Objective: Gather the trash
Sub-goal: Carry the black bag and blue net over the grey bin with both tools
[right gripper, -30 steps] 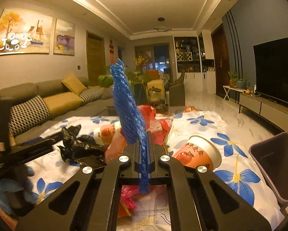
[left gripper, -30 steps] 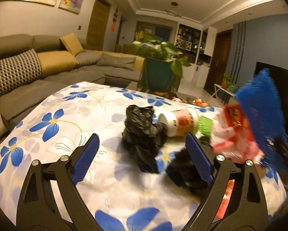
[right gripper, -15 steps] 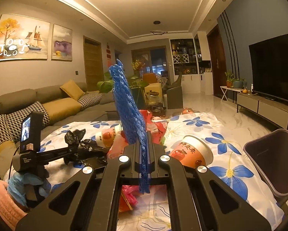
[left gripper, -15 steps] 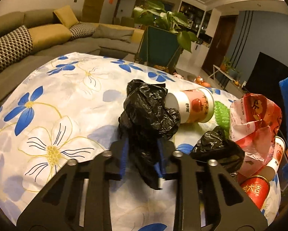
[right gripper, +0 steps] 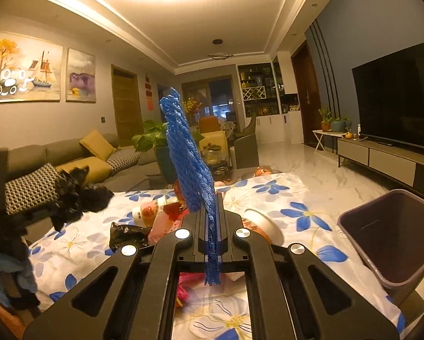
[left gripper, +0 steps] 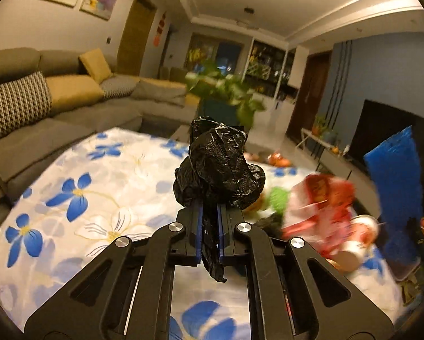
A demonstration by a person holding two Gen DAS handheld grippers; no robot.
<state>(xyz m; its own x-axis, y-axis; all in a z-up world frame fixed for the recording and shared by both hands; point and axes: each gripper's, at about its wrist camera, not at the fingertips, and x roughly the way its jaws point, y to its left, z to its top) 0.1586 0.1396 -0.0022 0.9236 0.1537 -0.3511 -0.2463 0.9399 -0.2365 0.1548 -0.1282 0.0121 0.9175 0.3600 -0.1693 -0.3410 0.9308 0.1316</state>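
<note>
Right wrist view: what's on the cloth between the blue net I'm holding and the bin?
In the right wrist view, only a tipped paper cup lies between the blue net and the bin; the rest is bare cloth.

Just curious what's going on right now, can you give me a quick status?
Left gripper shut on black bag. Right gripper shut on blue foam net. Bin open at right, nothing blocking.

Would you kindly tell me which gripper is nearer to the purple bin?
Right. The purple bin sits just to the right of the right gripper. The left gripper, clamping a black bag, is across the table's far-left side.
</note>
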